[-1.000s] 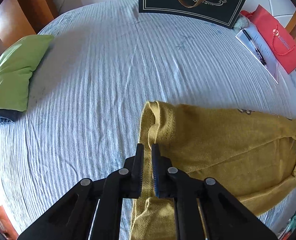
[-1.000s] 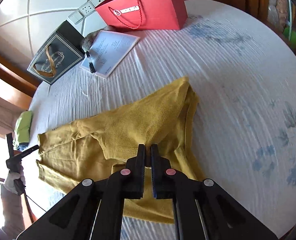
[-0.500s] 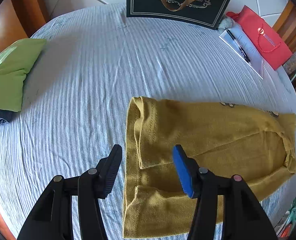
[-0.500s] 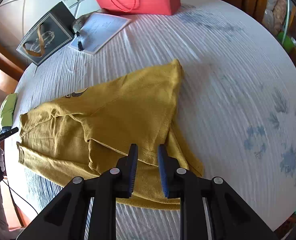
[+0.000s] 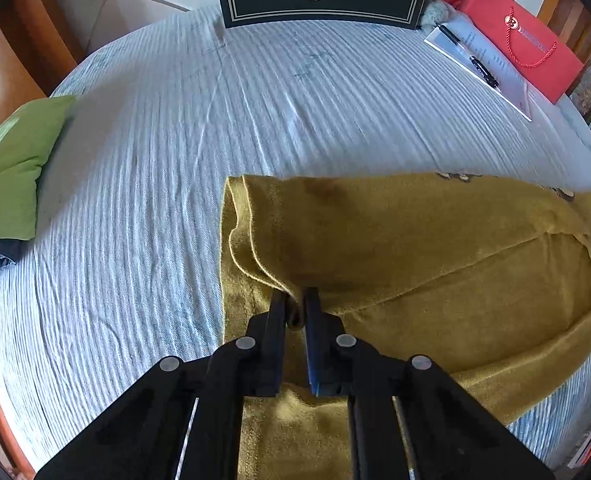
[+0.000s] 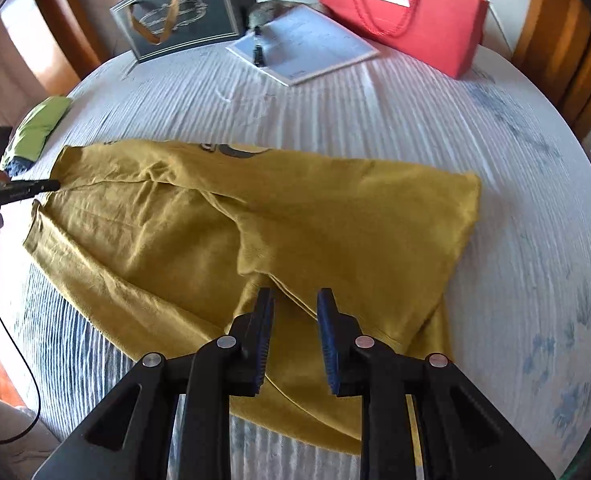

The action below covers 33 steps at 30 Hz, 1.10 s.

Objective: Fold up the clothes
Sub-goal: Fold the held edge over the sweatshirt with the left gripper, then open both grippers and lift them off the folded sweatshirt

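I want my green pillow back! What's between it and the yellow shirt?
Only bare striped bedsheet lies between the green pillow and yellow shirt, seen in the left wrist view.

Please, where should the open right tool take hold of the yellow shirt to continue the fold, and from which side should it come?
Probably the folded hem edge just ahead of the right tool. The yellow shirt lies flat, and that edge is the only raised layered part near it. Come from the near side, low, one finger under the layers. The left tool already pinches the matching edge.

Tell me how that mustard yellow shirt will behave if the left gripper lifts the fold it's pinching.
The mustard shirt looks limp; it already creases around the left gripper, so it would likely drape and sag. Its loosely stacked layers may slide apart, since the right gripper is open.
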### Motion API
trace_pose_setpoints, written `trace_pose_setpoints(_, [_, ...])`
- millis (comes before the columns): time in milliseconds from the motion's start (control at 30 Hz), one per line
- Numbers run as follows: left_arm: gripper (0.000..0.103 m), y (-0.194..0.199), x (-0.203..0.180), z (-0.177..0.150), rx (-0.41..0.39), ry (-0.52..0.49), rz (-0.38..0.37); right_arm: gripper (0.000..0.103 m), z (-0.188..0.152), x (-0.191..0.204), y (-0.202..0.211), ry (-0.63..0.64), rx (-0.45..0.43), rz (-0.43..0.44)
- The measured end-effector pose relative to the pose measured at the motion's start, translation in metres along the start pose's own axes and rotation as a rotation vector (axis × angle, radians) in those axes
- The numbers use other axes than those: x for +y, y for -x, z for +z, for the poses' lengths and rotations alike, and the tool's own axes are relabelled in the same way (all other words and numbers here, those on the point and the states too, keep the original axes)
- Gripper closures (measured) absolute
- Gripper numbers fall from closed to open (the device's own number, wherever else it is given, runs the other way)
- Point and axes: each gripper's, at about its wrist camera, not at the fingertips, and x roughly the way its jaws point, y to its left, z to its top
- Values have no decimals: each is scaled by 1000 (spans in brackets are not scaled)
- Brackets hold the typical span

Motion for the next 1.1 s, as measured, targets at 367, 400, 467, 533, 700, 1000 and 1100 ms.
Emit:
trace_pose_setpoints(367, [97, 13, 33, 15, -4, 69, 38, 95, 3, 15, -20, 163, 80, -32])
trace_pose_setpoints(400, [97, 13, 35, 12, 4, 68, 42, 95, 0, 11, -20, 161, 101, -24])
trace_pose_setpoints(467, [95, 9, 36, 12, 13, 68, 51, 95, -6, 1, -21, 144, 137, -21])
trace_pose_setpoints(533, [89, 8, 38, 13, 18, 81, 49, 88, -8, -12, -12, 79, 114, 8])
trace_pose_setpoints(700, [51, 51, 49, 7, -98, 117, 47, 79, -13, -55, 30, -171, -53, 77])
trace_pose_setpoints(1000, [51, 18, -29, -40, -80, 58, 41, 79, -34, -67, -6, -306, 13, 54])
trace_pose_setpoints(1100, [50, 3, -43, -57, -50, 37, 90, 80, -37, -67, -6, -285, 15, 32])
